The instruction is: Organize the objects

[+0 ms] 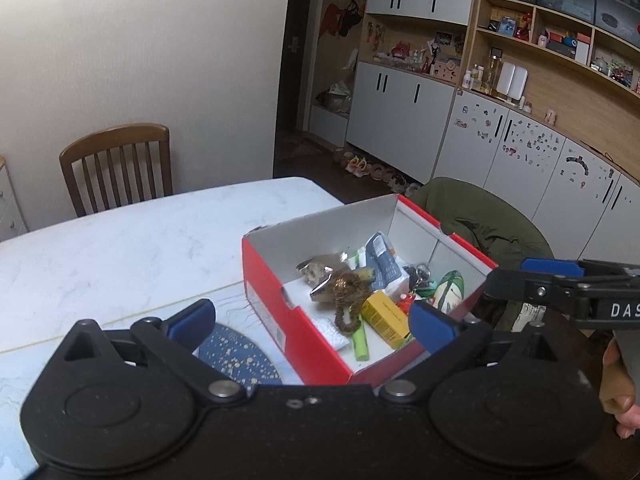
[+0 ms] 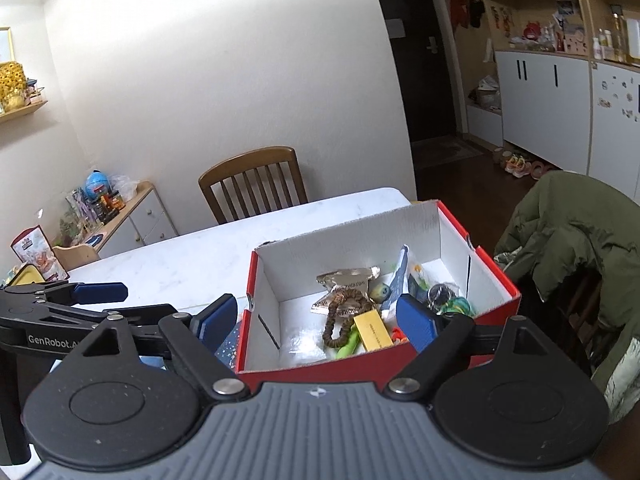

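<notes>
With both the left gripper [image 1: 312, 326] and right gripper [image 2: 316, 320] spread wide and empty, lower one squarely over the dark patterned disc [image 1: 236, 354] beside the red box [image 1: 280, 320] at the desk [image 1: 120, 248] edge.

Open red shoebox [image 1: 264, 280] with white inside, lidless on the white tabletop [image 1: 120, 248], holding a jumble: brown scrunchie [image 1: 347, 300], yellow carton [image 1: 386, 319] lying flat, green marker [image 1: 361, 342], crumpled foil wrapper [image 1: 320, 270], blue-grey packet [image 1: 383, 264], keys [image 1: 420, 274].

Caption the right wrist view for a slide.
Open right gripper above a red shoebox of small items on a white table, left gripper open alongside.
</notes>
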Motion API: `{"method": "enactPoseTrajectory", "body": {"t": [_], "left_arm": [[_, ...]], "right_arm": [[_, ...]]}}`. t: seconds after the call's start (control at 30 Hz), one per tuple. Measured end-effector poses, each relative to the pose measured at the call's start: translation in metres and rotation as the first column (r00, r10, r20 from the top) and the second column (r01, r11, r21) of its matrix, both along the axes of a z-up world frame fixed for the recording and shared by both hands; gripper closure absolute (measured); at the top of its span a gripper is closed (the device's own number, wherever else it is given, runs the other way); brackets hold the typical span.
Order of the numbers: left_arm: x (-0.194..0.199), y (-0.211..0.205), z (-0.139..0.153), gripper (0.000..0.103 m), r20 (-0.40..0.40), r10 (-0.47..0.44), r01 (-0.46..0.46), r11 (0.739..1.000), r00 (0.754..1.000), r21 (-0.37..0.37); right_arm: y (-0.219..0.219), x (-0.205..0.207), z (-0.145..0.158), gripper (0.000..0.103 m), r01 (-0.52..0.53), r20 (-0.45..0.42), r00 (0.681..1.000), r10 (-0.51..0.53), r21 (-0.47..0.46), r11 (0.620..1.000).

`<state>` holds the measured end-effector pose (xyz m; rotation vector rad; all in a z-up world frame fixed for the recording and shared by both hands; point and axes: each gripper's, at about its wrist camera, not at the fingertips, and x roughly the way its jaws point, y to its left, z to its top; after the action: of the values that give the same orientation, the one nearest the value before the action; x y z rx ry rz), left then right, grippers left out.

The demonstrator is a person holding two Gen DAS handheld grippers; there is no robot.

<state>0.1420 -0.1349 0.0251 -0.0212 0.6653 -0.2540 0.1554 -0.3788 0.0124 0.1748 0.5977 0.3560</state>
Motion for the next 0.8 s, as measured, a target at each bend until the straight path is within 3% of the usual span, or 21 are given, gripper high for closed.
{"method": "enactPoseTrajectory", "body": {"t": [0.8], "left_arm": [[-0.012, 0.017, -0.005, 0.000, 0.000, -0.067, 0.067, 0.997, 0.998, -0.046]], "right_arm": [[0.028, -0.046, -0.002, 0.008, 0.227, -0.015, 0.974, -0.228, -0.060, 0.972]]}}
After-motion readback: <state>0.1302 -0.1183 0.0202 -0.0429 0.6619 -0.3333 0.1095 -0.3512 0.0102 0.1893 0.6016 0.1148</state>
